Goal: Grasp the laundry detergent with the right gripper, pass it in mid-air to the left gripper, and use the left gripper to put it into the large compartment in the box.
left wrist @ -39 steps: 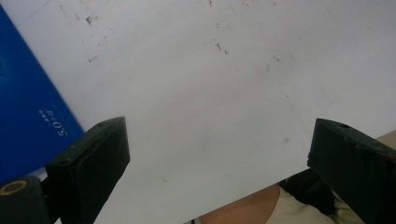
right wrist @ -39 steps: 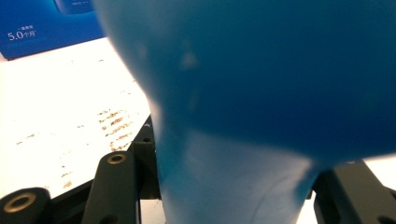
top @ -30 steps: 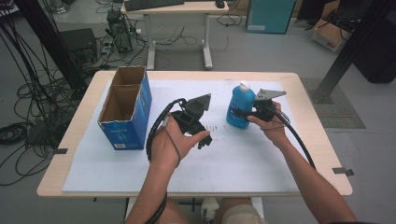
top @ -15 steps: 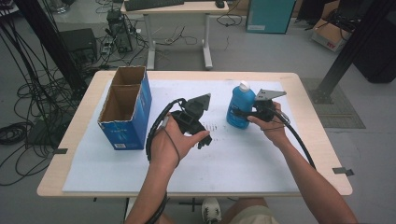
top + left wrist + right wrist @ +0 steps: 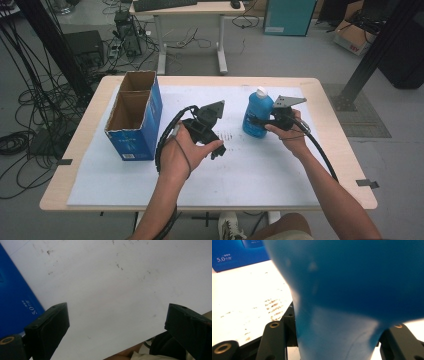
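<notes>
The blue bottle (image 5: pixel 257 116) stands upright on the white sheet (image 5: pixel 260 170), right of centre and toward the far side, its white cap (image 5: pixel 260 92) on top. My right gripper (image 5: pixel 261 120) comes at it level from the right, jaws pinching the body at a narrow waisted part; in the right gripper view the bottle (image 5: pixel 352 295) bulges wide above the black jaws, which press on it from both sides. My left gripper (image 5: pixel 216 148) rests in my left hand (image 5: pixel 181 155) near the middle of the sheet, jaws spread wide with nothing between them, only bare sheet (image 5: pixel 112 285) beyond them in its own view.

The open blue cardboard box (image 5: pixel 134 114) sits at the left, well apart from the bottle, and I judge it the likely place to put it. To do this well I should keep the pinch firm and lift straight up before carrying leftward, since the wide, heavy upper body could swing or slip. I should clear the box's near wall fully, then lower the bottle in upright, keeping my left gripper out of the path.
</notes>
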`<move>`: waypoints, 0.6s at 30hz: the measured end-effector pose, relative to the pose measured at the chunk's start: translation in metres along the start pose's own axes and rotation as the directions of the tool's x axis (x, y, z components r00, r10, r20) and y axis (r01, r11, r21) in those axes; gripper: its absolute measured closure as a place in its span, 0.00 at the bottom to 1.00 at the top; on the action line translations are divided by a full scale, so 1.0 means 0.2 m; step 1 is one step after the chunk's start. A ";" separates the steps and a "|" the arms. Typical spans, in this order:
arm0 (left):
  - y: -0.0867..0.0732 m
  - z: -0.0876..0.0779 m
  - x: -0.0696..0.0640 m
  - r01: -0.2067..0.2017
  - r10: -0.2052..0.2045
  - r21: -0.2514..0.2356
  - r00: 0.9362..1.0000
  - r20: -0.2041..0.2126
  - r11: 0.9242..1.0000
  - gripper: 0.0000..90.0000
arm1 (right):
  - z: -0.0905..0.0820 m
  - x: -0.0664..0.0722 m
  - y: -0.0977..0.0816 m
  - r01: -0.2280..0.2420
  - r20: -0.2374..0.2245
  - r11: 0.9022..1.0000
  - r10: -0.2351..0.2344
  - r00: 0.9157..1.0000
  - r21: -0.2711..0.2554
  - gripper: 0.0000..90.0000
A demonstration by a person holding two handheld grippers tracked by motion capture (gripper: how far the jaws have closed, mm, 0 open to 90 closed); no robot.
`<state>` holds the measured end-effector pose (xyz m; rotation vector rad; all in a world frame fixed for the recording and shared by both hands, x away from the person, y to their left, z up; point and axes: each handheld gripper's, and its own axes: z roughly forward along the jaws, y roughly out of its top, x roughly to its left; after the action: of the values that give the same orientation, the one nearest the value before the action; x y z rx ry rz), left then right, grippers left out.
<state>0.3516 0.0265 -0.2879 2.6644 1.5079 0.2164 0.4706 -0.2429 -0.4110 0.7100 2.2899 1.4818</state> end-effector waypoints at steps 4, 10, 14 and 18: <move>0.00 0.00 0.01 -0.007 0.007 0.003 1.000 -0.003 1.000 0.06 | 0.00 0.00 0.00 -0.001 0.006 1.000 0.001 1.000 -0.002 0.50; 0.01 -0.03 0.00 -0.011 0.011 -0.009 1.000 0.008 1.000 0.07 | 0.00 0.00 0.00 -0.003 0.003 1.000 0.003 1.000 0.004 0.50; 0.01 -0.05 -0.01 -0.018 0.018 -0.009 1.000 0.009 1.000 0.07 | 0.00 0.00 0.00 -0.003 0.005 1.000 0.003 1.000 0.003 0.50; 0.02 -0.06 -0.03 -0.029 0.029 -0.013 0.999 0.015 1.000 0.07 | 0.00 0.01 0.00 -0.007 0.020 1.000 0.007 1.000 0.004 0.49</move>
<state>0.3504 0.0192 -0.2763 2.6728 1.4598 0.2066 0.4686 -0.2417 -0.4105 0.7315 2.2783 1.4666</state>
